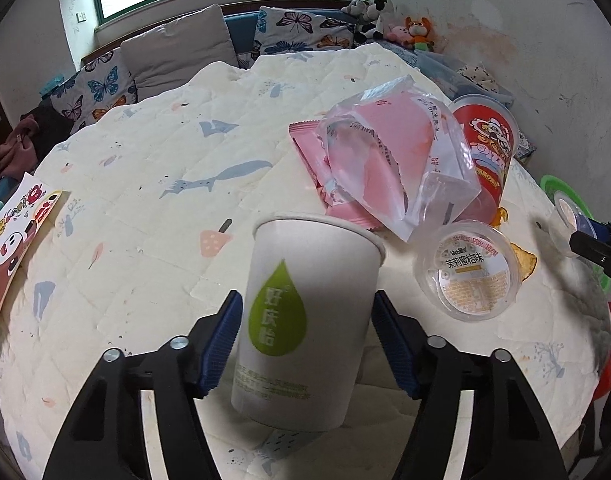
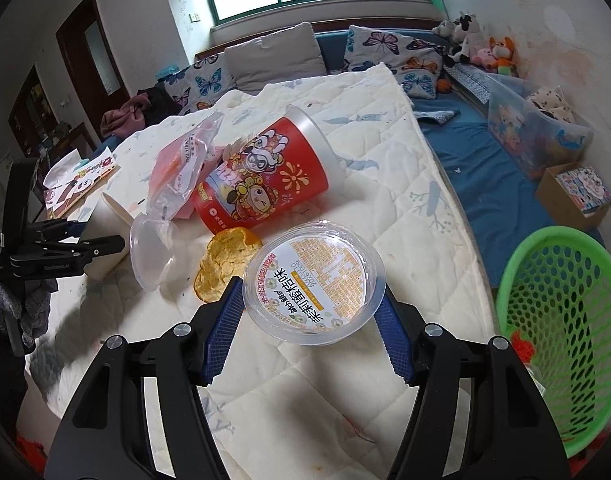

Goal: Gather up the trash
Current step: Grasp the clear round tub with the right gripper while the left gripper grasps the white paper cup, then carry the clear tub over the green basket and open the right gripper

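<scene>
My left gripper (image 1: 307, 332) is shut on a white paper cup (image 1: 305, 320) with a green drop logo, held upright just above the quilt. My right gripper (image 2: 311, 312) is shut on a clear plastic jelly cup (image 2: 315, 282) with an orange-printed lid, tilted toward the camera. A second clear jelly cup (image 1: 467, 270) lies on the quilt, also in the right wrist view (image 2: 151, 250). A red printed cup (image 2: 265, 176) lies on its side. A clear and pink plastic wrapper (image 1: 389, 156) rests against it. An orange peel (image 2: 223, 264) lies beside my right gripper.
A green mesh basket (image 2: 561, 320) stands on the floor to the right of the bed. A picture card (image 1: 13, 240) lies at the quilt's left edge. Pillows and plush toys (image 2: 481, 48) line the far wall. A cardboard box (image 2: 577, 196) sits on the blue mat.
</scene>
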A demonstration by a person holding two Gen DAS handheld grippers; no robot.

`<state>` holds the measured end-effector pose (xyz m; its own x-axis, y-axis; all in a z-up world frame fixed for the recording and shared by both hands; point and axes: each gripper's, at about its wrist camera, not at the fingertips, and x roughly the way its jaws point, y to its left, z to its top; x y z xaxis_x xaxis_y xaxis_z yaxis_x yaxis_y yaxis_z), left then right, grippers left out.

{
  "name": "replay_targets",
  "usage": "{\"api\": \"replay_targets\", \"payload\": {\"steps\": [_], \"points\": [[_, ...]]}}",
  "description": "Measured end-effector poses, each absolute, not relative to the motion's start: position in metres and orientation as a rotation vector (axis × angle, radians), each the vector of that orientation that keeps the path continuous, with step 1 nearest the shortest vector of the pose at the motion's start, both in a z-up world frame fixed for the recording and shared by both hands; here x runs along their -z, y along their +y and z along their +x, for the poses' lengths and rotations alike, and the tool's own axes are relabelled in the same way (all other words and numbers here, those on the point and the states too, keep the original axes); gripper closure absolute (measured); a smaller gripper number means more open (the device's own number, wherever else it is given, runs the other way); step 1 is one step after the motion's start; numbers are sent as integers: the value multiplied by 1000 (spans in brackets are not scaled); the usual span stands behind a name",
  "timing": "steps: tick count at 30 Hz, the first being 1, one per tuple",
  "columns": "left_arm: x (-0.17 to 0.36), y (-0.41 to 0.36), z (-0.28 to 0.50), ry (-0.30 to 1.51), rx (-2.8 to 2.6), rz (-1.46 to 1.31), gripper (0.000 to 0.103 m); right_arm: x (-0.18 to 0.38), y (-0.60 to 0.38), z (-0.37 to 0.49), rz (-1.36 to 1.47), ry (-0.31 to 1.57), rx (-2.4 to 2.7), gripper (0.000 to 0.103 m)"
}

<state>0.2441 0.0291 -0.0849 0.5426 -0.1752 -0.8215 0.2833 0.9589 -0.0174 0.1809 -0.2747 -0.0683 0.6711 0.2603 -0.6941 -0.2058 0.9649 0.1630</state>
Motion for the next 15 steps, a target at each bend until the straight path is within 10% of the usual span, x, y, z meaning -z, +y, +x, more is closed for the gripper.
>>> {"api": "replay_targets", "payload": {"steps": [15], "points": [[37,21,211,853,283,126,45,65,-339,152,153,766,-139,39]]}}
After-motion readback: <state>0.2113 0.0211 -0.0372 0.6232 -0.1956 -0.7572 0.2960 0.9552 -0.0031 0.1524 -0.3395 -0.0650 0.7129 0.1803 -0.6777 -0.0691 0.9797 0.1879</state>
